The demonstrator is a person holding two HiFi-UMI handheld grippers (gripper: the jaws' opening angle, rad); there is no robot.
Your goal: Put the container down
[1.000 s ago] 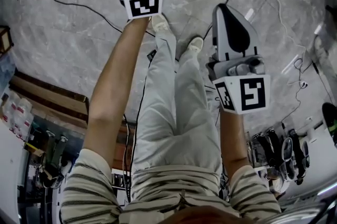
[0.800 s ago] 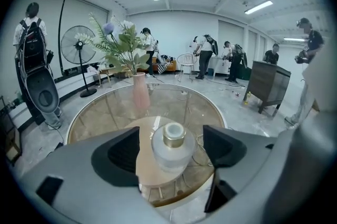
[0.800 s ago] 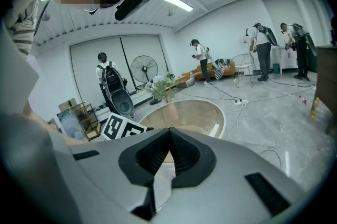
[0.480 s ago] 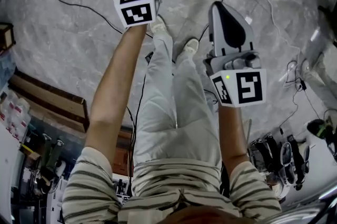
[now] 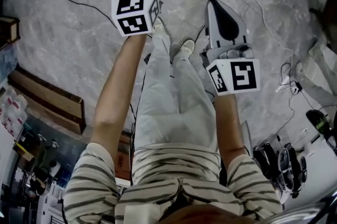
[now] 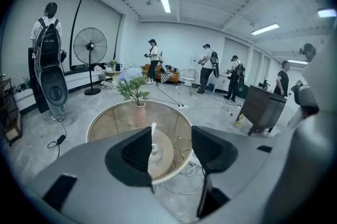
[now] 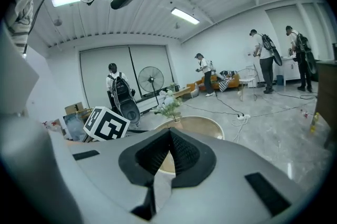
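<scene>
Low round table (image 6: 108, 122) already bears what looks like the container (image 6: 154, 151), so the putting-down seems done: above the table the left gripper (image 6: 172, 146), jaws just narrowing, is released and empty, the right gripper (image 7: 169, 153) clenched on nothing.

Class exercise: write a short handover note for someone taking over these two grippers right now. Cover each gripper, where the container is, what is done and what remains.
Left gripper: jaws apart, have just been closing, nothing between the pads; held above the table.
Right gripper: jaws together, empty.
Container: small and pale, sitting on the round table towards its near edge, touched by neither gripper. A vase of flowers stands beyond it.
Done: the container looks set down and released.
Left: nothing visible; keep both grippers clear of the table.
</scene>
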